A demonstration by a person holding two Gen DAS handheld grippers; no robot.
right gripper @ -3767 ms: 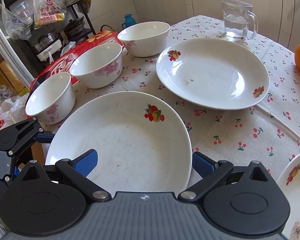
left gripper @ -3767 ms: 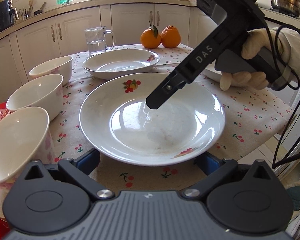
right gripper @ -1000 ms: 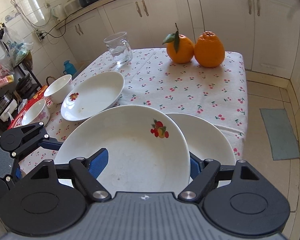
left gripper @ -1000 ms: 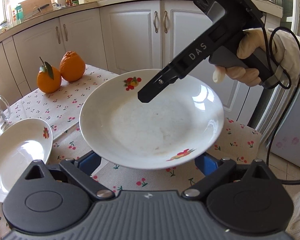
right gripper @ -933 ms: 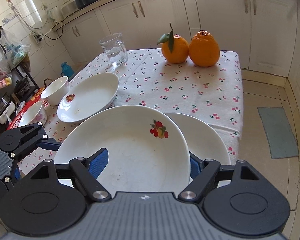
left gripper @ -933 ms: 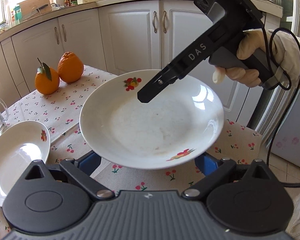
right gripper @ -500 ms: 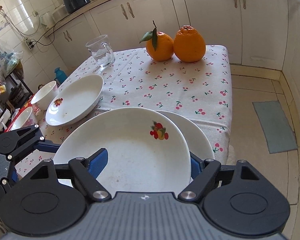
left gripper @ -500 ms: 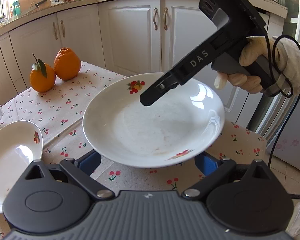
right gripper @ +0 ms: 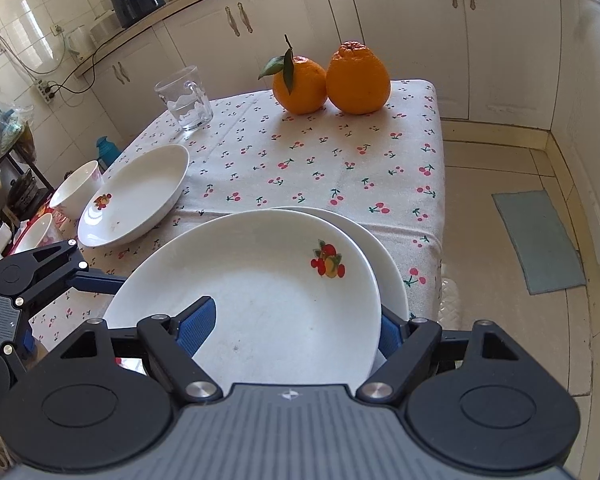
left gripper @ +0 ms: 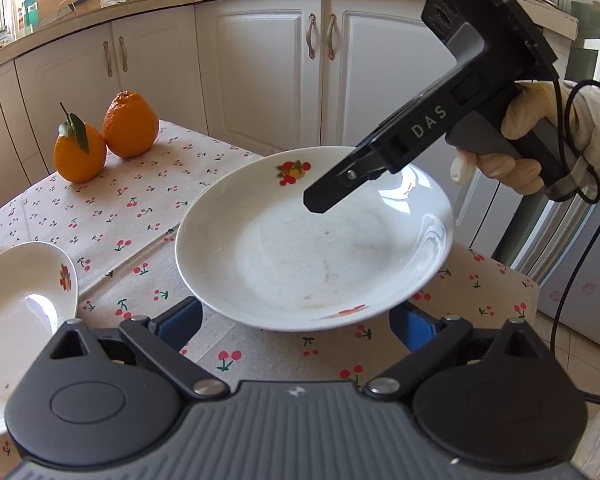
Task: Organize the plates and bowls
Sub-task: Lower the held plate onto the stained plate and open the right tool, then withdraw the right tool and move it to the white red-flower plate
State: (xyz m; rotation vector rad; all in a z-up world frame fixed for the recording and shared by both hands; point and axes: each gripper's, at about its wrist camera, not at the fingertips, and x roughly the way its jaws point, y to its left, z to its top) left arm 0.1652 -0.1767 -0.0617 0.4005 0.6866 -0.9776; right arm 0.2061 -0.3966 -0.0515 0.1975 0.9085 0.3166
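A white deep plate with a fruit print [left gripper: 312, 240] [right gripper: 260, 292] is held between both grippers, just above a second like plate [right gripper: 388, 264] at the table's near corner. My left gripper [left gripper: 296, 324] has one blue pad either side of the plate's near rim. My right gripper [right gripper: 292, 328] holds the opposite rim; one of its fingers [left gripper: 336, 192] reaches over the plate in the left wrist view. A third plate [right gripper: 136, 192] [left gripper: 16, 320] lies further left. Two bowls [right gripper: 76, 188] stand beyond it.
Two oranges [right gripper: 328, 76] [left gripper: 104, 136] and a glass mug of water [right gripper: 186, 98] stand on the cherry-print tablecloth [right gripper: 320, 160]. White cabinets [left gripper: 260, 64] run behind. The table edge and tiled floor [right gripper: 500, 200] lie to the right.
Both grippers have carried the plate from the table's middle to its corner and lowered it over the second plate. The oranges and third plate have shifted left in view.
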